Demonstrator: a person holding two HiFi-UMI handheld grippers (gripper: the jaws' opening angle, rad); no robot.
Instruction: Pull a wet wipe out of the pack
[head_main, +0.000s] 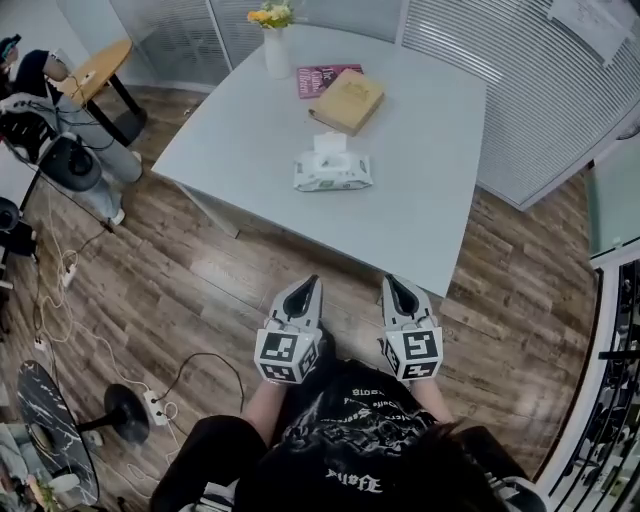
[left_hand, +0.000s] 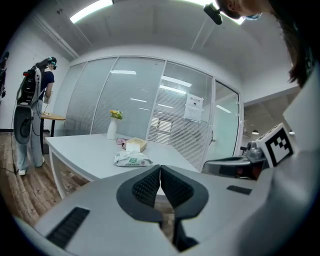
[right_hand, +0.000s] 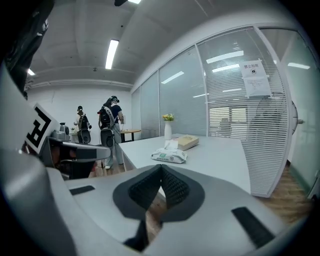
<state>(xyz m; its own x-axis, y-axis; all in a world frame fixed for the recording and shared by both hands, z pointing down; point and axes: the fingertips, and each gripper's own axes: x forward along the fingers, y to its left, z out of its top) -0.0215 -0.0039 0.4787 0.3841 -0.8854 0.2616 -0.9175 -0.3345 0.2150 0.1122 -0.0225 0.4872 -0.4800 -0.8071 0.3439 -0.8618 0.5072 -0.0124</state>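
The white wet wipe pack (head_main: 332, 170) lies in the middle of the grey table (head_main: 430, 190), with a wipe standing up from its top. It also shows far ahead as the pack (left_hand: 132, 159) in the left gripper view and the pack (right_hand: 169, 156) in the right gripper view. My left gripper (head_main: 312, 283) and right gripper (head_main: 390, 281) hover side by side over the wooden floor, short of the table's near edge. Both point at the table, both are shut and hold nothing.
A tan book (head_main: 347, 100), a pink book (head_main: 322, 80) and a white vase with flowers (head_main: 276, 45) stand at the table's far side. A glass wall with blinds (head_main: 540, 100) runs on the right. People stand by a round table (head_main: 100, 62) at the left; cables and a fan base (head_main: 125, 408) lie on the floor.
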